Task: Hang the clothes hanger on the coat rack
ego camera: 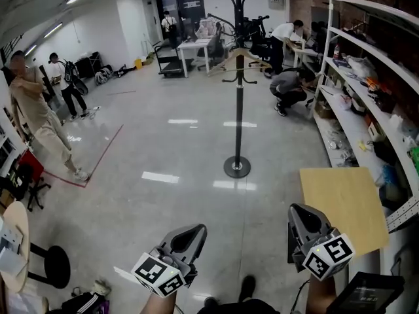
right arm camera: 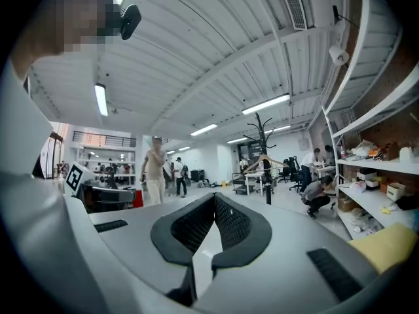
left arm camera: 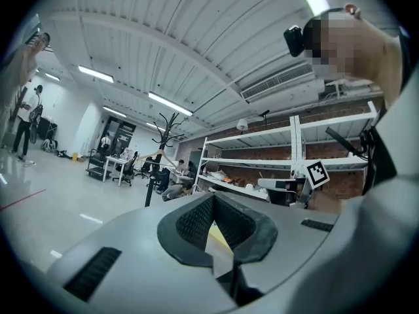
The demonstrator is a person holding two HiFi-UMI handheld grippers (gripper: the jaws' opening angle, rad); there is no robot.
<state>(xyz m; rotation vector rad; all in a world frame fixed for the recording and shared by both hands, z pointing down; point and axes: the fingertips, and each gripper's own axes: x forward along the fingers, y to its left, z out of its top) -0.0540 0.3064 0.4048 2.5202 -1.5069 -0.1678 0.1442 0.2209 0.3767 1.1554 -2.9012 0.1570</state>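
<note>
We looked down on a wide grey floor (ego camera: 163, 142). White shelving (ego camera: 325, 41) packed with odds and ends ran along the three o'clock side. A pale wooden tabletop (ego camera: 344, 208) sat at four o'clock, just beside our right gripper (ego camera: 298, 211).

At twelve o'clock, well ahead of both tools, the black coat rack (ego camera: 239, 110) stood upright on its round base. A person in beige (ego camera: 39, 120) stood off at nine o'clock. Another person (ego camera: 291, 87) crouched by the shelves at about one o'clock from the rack.

Our left gripper (ego camera: 196, 229) sat at six o'clock in the head view, and the right one at about five. Both pointed up toward the rack. In the left gripper view its dark ribbed fingers (left arm camera: 193, 224) met at the tips with nothing between them. The right gripper's fingers (right arm camera: 232, 224) were likewise closed tip to tip and empty.

The wooden clothes hanger (ego camera: 239, 56) was not in either tool. It hung on the rack high on the pole, below the top hooks, with its arms spread to either side. From our fingers it lay at twelve o'clock, well apart across the open floor. It showed only as a small pale shape beyond the closed tips in both gripper views.
</note>
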